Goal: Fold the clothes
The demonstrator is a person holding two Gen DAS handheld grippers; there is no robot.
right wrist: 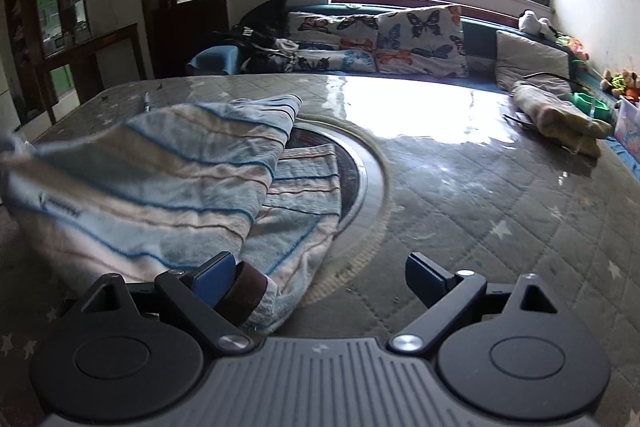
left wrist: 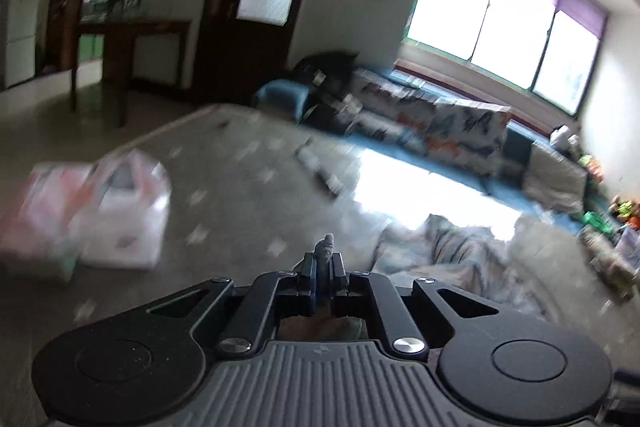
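A light-blue and white striped cloth (right wrist: 168, 179) lies bunched on the quilted mattress (right wrist: 460, 195), its left part lifted off the surface. My right gripper (right wrist: 320, 277) is open just in front of the cloth's near edge. Its left finger (right wrist: 216, 273) touches a brown hem band, and nothing sits between the fingers. In the blurred left wrist view my left gripper (left wrist: 324, 279) is shut, with a small grey tuft of fabric (left wrist: 326, 247) sticking up between its fingers. The striped cloth (left wrist: 460, 259) spreads to its right.
Butterfly-print cushions (right wrist: 400, 43) line the far side under a window. A folded beige item (right wrist: 556, 115) lies at the right. A pen (right wrist: 147, 101) rests at the far left of the mattress. White and pink bags (left wrist: 92, 211) sit left of my left gripper.
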